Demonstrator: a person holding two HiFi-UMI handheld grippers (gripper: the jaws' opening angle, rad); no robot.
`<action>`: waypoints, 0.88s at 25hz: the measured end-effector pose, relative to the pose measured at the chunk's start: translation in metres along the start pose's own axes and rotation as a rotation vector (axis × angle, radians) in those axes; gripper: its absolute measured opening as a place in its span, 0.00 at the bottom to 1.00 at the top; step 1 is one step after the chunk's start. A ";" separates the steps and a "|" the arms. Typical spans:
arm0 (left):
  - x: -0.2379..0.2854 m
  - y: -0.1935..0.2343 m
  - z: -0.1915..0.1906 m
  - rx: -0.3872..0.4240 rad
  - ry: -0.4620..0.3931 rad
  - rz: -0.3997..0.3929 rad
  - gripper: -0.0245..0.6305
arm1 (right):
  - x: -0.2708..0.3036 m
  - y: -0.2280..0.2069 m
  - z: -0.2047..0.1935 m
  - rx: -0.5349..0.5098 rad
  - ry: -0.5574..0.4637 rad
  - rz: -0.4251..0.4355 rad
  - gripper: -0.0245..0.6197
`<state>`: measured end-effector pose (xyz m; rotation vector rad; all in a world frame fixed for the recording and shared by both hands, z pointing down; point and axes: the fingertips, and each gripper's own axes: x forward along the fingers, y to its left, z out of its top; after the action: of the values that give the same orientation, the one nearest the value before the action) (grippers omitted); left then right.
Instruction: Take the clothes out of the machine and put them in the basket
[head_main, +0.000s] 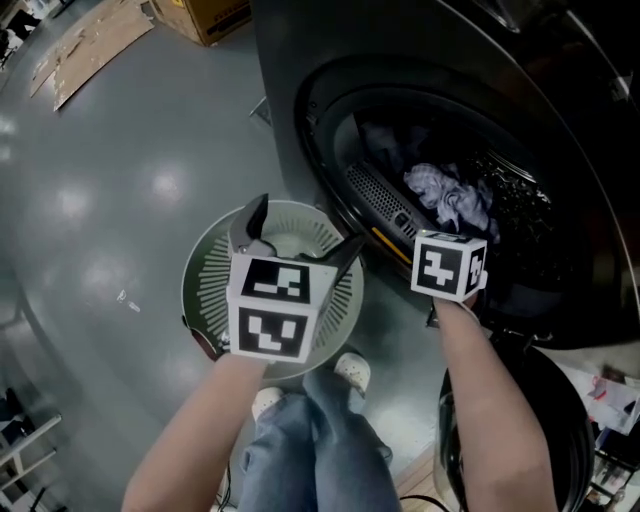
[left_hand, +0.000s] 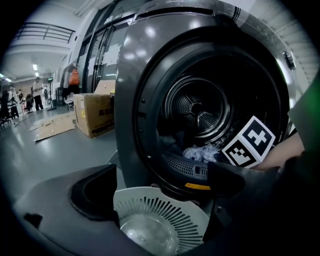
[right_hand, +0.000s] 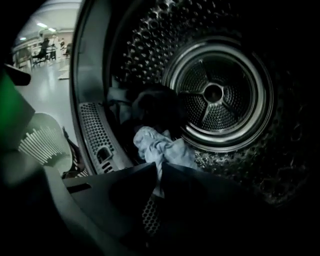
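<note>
The dark machine (head_main: 300, 120) stands with its door open. A light blue-white garment (head_main: 448, 195) (right_hand: 162, 147) lies at the drum's front on darker clothes (right_hand: 155, 107). My right gripper (right_hand: 159, 172) reaches into the drum, shut, with a fold of the light garment pinched between its jaws. In the head view its marker cube (head_main: 450, 265) hides the jaws. My left gripper (head_main: 300, 232) (left_hand: 165, 190) hangs open and holds nothing, just above the round white slatted basket (head_main: 205, 285) (left_hand: 165, 212) on the floor in front of the machine.
The machine's open door (head_main: 520, 440) hangs at the lower right. The person's legs and white shoes (head_main: 350, 372) stand just behind the basket. A cardboard box (head_main: 205, 15) (left_hand: 95, 115) and flattened cardboard (head_main: 85, 45) lie on the grey floor to the left.
</note>
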<state>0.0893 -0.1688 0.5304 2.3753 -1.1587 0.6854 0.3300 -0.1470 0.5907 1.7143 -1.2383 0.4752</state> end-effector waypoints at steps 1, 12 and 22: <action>-0.005 -0.001 0.001 -0.003 0.006 0.001 0.90 | -0.008 0.002 0.004 -0.018 -0.027 0.006 0.08; -0.079 0.000 0.010 -0.012 0.101 0.001 0.90 | -0.106 0.018 0.026 -0.078 -0.093 0.089 0.08; -0.130 0.018 0.021 -0.055 0.107 0.036 0.90 | -0.167 0.029 0.027 0.028 -0.112 0.180 0.08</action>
<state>0.0109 -0.1114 0.4401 2.2489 -1.1619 0.7719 0.2291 -0.0837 0.4670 1.6790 -1.4809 0.5102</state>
